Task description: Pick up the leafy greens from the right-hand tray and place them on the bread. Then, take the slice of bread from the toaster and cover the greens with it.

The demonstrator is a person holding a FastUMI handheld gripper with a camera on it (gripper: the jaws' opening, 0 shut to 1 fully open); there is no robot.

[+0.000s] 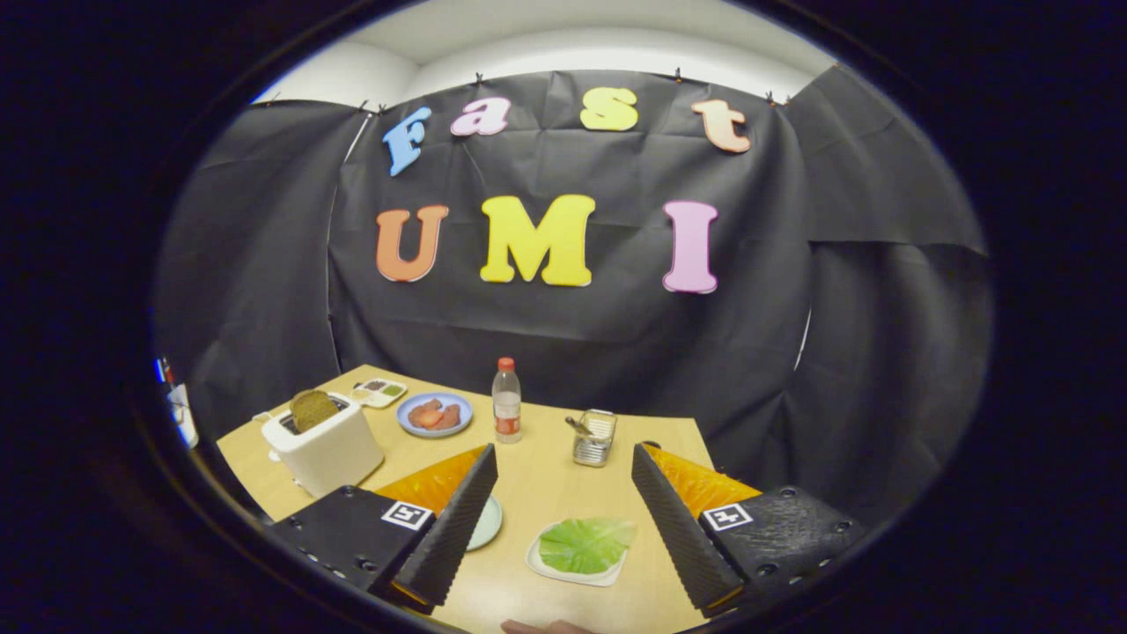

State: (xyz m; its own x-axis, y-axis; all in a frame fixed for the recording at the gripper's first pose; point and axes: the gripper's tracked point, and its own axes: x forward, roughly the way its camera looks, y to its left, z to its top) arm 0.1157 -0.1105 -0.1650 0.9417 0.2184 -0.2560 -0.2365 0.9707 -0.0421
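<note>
Claw [563, 519] wide, empty; leafy greens [585, 544] on tray [544, 564] between fingers, apparently untouched.

We hold the gripper [563, 519] wide open above the bench [546, 480], the leafy greens [585, 544] on their tray [572, 572] lying unobstructed between its fingers, while a bottle [506, 401] at 11 o'clock and a metal holder [593, 437] at 12 stand beyond.

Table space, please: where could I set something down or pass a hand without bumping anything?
Bare wood lies between the bottle, the wire basket and the greens tray, running forward between the open tool's fingers. It is crowded by the toaster, blue plate and small dish.
</note>
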